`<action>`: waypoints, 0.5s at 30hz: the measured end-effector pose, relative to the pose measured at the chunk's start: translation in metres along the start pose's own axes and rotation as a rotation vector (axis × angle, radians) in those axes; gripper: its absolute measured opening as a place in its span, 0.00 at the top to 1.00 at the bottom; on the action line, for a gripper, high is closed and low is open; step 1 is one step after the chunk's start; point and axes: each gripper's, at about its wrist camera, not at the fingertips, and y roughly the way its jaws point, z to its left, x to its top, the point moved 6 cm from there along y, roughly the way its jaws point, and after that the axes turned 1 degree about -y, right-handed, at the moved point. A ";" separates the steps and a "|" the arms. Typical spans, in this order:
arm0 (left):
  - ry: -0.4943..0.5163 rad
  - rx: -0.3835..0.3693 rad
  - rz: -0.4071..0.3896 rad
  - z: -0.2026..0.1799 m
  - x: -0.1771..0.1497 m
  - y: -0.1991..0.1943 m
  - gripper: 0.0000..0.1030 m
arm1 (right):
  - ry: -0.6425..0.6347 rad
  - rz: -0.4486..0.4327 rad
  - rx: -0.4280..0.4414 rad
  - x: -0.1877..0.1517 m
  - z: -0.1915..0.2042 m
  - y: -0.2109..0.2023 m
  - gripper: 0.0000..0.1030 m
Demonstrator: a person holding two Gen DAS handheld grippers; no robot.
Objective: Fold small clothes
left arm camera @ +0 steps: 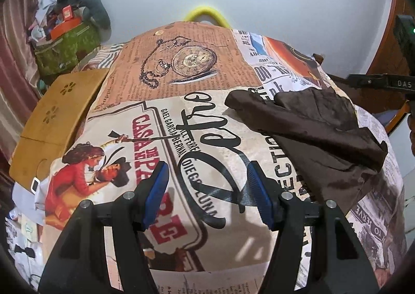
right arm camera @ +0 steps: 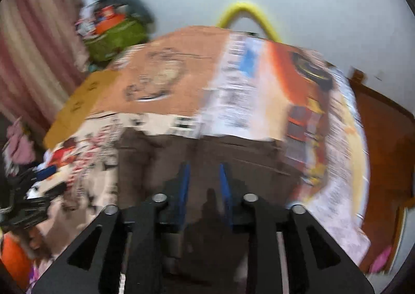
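A dark brown garment (left arm camera: pixel 311 125) lies partly folded and rumpled on the printed newspaper-pattern bedcover (left arm camera: pixel 181 81), right of centre in the left wrist view. My left gripper (left arm camera: pixel 207 167) hovers over bare cover to the left of the garment, open, with nothing between its blue pads (left arm camera: pixel 155 190). The right wrist view is blurred. It shows the brown garment (right arm camera: pixel 207 148) spread just beyond and under my right gripper (right arm camera: pixel 205 167). Its blue pads stand a narrow gap apart, and I see no cloth pinched between them.
A wooden lap tray (left arm camera: pixel 57 112) lies at the cover's left edge. A green bag (left arm camera: pixel 67 45) piled with clutter stands at the back left by a striped curtain (right arm camera: pixel 31 60). A yellow hoop (left arm camera: pixel 207 12) rises behind the bed. Brown woodwork (right arm camera: pixel 384 138) borders the right side.
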 end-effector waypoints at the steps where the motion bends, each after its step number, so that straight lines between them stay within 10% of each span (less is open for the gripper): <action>1: -0.013 -0.013 0.003 0.003 -0.001 0.000 0.40 | -0.015 0.007 0.026 0.003 0.015 0.005 0.70; 15: -0.042 -0.115 0.009 0.021 -0.010 0.000 0.40 | 0.064 0.299 0.049 0.006 0.060 0.141 0.70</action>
